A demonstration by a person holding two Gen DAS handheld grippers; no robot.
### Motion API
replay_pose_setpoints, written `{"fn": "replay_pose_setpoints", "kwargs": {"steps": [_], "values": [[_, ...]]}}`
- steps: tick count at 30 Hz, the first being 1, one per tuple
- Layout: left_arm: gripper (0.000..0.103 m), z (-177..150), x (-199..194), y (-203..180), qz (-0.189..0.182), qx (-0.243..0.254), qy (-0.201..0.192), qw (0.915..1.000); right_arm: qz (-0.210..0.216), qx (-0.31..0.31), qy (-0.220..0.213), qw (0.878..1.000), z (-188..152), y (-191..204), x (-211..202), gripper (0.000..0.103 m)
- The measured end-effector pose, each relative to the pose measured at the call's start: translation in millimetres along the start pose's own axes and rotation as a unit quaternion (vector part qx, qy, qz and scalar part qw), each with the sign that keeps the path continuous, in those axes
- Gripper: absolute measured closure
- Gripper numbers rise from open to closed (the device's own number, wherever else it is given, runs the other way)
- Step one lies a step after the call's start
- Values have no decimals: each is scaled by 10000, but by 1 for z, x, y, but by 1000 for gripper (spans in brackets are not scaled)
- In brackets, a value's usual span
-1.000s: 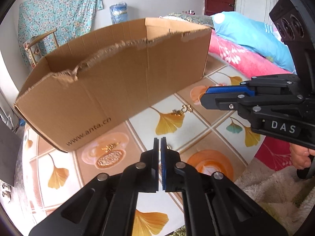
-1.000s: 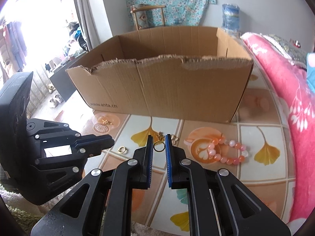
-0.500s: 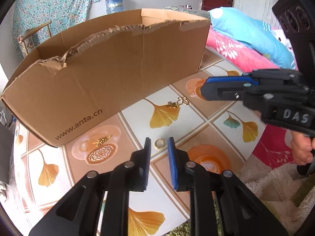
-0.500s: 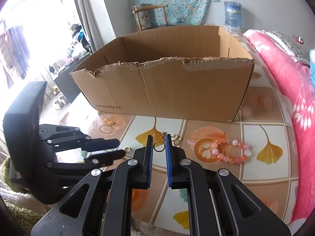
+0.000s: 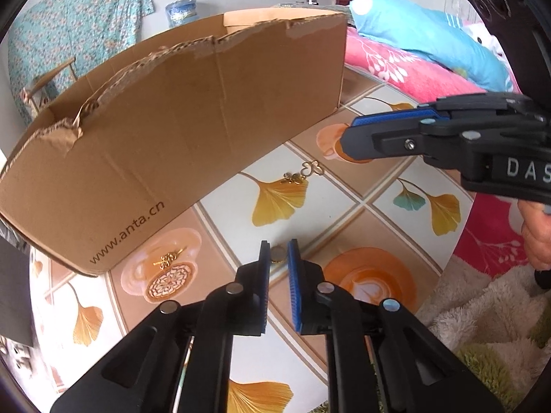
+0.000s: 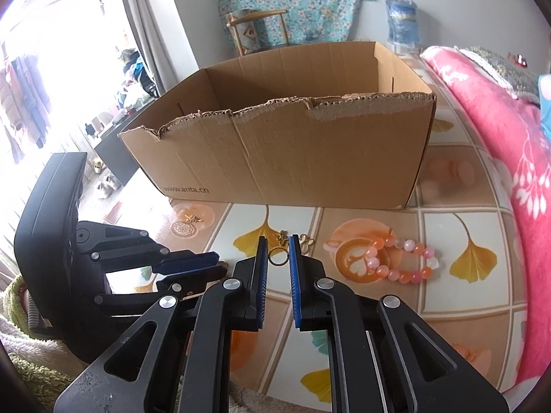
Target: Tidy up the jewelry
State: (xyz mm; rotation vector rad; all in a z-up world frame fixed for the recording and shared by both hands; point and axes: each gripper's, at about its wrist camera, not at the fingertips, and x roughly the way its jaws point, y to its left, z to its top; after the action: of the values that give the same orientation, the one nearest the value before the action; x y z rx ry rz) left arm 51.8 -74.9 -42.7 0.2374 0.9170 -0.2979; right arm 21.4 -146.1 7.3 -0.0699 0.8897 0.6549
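Cardboard box [image 6: 286, 151], biggest thing here, sits open-topped at the back of the counter [image 5: 347, 203], torn corrugated rim, matte brown, printed web address low on the near wall; its long side runs across both views. Counter itself is glossy, tiled print w/ ginkgo leaves and latte cups. Bead bracelet [image 6: 399, 261], smooth round pink/orange/white beads, lies in a loose curved strand to the right of the right gripper [image 6: 278, 253], near but apart. Gold charms [image 5: 303, 173], small thin metal bits, lie close to the box's near wall, beyond both grippers; another gold bit [image 5: 168, 258] sits on a cup print by the box's left corner. Right gripper's fingers are pinching a thin gold ring [image 6: 277, 255] edge-on, hoop upright betw. the ribbed blue pads, above the counter as far as I can judge. Left gripper [image 5: 278, 254] has a second gold ring [image 5: 277, 254] straight ahead betw. its tips, a chunkier band lying flat on the counter; the fingers are closing, and the pads look not quite on the metal yet, though the fisheye makes that gap hard to read. Key relation: ring dead centre in the gap, no sideways fix needed, left hand clearly the nearer one, right gripper well off to the side. Ring is hard, slick, round, so prob. prone to squirting out of a flat pinch; box lies up and forward from both.
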Motion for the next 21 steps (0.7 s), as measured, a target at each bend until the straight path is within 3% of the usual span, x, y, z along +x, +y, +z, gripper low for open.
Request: {"fn": "replay_pose_setpoints", "kwargs": {"steps": [6, 14, 21], "values": [[101, 0, -1, -2, 57, 41, -53, 10000, 0, 39, -31, 10000, 0, -3, -2, 93], [101, -1, -6, 1, -26, -16, -138, 9999, 7, 55, -23, 10000, -1, -3, -2, 93], [101, -2, -19, 14, -200, -162, -188, 9995, 275, -7, 116, 9996, 2, -3, 8, 93]]}}
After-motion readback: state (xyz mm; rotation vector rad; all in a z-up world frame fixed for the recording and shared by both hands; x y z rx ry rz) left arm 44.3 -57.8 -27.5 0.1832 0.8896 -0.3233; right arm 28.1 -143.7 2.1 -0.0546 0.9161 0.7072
